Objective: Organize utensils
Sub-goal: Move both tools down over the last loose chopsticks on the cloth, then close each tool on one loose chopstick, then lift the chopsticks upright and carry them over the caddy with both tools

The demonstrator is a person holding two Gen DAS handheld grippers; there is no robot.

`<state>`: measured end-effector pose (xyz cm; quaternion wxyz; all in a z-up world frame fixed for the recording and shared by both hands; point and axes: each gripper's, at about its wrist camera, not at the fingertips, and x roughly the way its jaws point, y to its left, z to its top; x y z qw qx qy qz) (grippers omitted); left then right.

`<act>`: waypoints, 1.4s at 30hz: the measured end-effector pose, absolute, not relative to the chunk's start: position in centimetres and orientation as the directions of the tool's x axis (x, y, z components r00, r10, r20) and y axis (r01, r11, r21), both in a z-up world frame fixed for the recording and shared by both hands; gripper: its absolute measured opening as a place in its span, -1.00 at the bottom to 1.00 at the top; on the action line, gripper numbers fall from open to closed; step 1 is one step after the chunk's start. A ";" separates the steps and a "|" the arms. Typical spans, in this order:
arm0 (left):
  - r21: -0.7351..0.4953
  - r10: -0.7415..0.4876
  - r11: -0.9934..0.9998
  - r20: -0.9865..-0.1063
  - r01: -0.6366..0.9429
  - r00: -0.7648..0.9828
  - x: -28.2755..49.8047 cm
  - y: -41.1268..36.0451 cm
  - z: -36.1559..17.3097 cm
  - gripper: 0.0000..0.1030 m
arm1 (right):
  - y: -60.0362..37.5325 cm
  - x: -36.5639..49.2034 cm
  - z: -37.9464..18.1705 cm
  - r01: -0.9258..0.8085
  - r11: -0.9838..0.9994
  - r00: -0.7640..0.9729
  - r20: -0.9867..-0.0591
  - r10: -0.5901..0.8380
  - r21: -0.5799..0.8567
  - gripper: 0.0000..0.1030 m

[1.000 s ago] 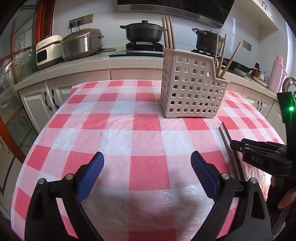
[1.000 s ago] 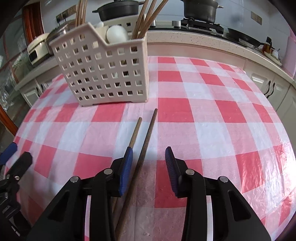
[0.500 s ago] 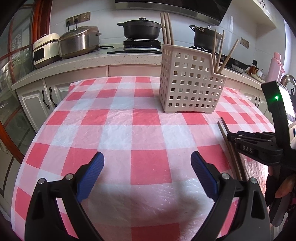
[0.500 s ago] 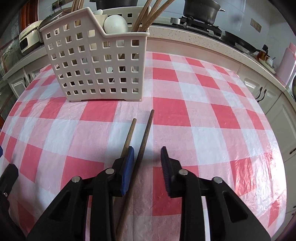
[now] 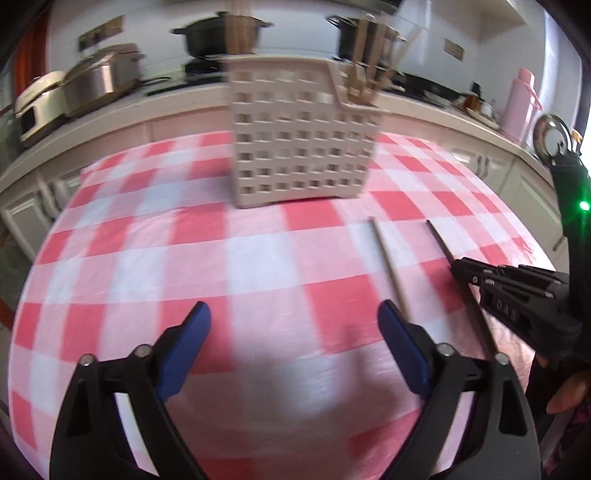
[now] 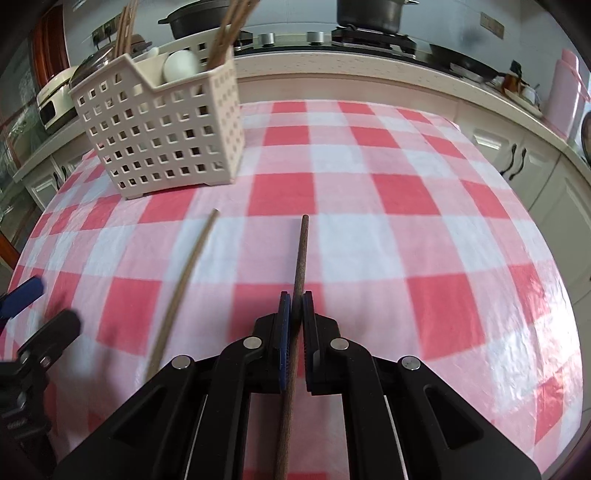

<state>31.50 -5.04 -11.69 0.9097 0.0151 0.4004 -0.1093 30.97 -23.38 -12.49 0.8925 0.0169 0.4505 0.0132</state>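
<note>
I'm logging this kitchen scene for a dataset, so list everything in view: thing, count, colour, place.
Tablecloth: one, red-and-white check, covering the table.
Utensil basket: one, beige, perforated, far left, holding chopsticks and a white round item.
Dark chopstick: one, brown, clamped in the right gripper.
Light chopstick: one, tan, lying on the cloth, left of the dark one.
Pots: two, black, on the stove.
Rice cookers: two, one silver, one white, left counter.
Flask: one, pink, right counter.
Left gripper: open, empty.
Right gripper: shut.
</note>
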 end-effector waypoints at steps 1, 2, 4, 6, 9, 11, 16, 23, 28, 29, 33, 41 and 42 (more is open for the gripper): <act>-0.059 -0.194 0.973 -0.738 0.225 0.646 31.8 -5.8 -11.8 0.50 | -23.7 30.8 -12.5 -0.010 0.999 0.593 -0.804 0.043 0.046 -0.90; -0.060 -0.203 0.969 -0.744 0.238 0.637 32.0 -6.6 -11.9 0.47 | -24.1 30.4 -12.5 -0.012 0.998 0.592 -0.804 0.051 0.054 -0.90; -0.060 -0.214 0.964 -0.753 0.259 0.622 32.8 -8.2 -12.2 0.31 | -24.7 30.0 -12.5 -0.015 0.998 0.591 -0.804 0.061 0.065 -0.91; -0.053 -0.215 0.960 -0.770 0.275 0.601 33.7 -9.7 -12.6 0.15 | -25.2 29.7 -12.5 -0.018 0.997 0.593 -0.802 0.072 0.076 -0.90; -0.039 -0.207 0.956 -0.791 0.290 0.576 34.6 -11.4 -13.3 0.01 | -25.6 29.3 -12.5 -0.026 0.996 0.596 -0.799 0.086 0.088 -0.90; -0.033 -0.205 0.953 -0.800 0.300 0.564 34.9 -12.1 -13.7 -0.05 | -25.7 29.1 -12.5 -0.035 0.996 0.597 -0.797 0.091 0.087 -0.90; 0.020 -0.177 0.947 -0.803 0.322 0.569 35.4 -13.7 -13.8 -0.28 | -25.7 29.2 -12.5 -0.046 0.996 0.596 -0.798 0.094 0.082 -0.90; 0.037 -0.194 0.924 -0.812 0.380 0.550 35.4 -14.9 -13.7 -0.84 | -25.7 29.3 -12.5 -0.065 0.995 0.585 -0.805 0.096 0.071 -0.89; -0.004 -0.224 0.924 -0.816 0.383 0.533 35.3 -13.8 -13.6 -0.88 | -25.4 29.6 -12.5 -0.083 0.995 0.579 -0.810 0.090 0.052 -0.90; -0.005 -0.225 0.924 -0.815 0.383 0.534 35.3 -13.7 -13.7 -0.88 | -25.3 29.7 -12.5 -0.088 0.995 0.580 -0.810 0.086 0.043 -0.90; -0.024 -0.234 0.929 -0.811 0.369 0.537 34.9 -12.9 -13.6 -0.88 | -25.6 29.8 -12.4 -0.077 0.995 0.581 -0.808 0.097 0.064 -0.90; -0.064 -0.256 0.942 -0.770 0.329 0.585 33.2 -9.6 -11.7 -0.88 | -25.0 29.2 -10.8 -0.088 0.989 0.626 -0.766 0.147 0.118 -0.90; -0.070 -0.258 0.944 -0.764 0.321 0.592 33.0 -9.0 -11.3 -0.88 | -24.8 29.1 -10.5 -0.092 0.989 0.632 -0.760 0.150 0.119 -0.90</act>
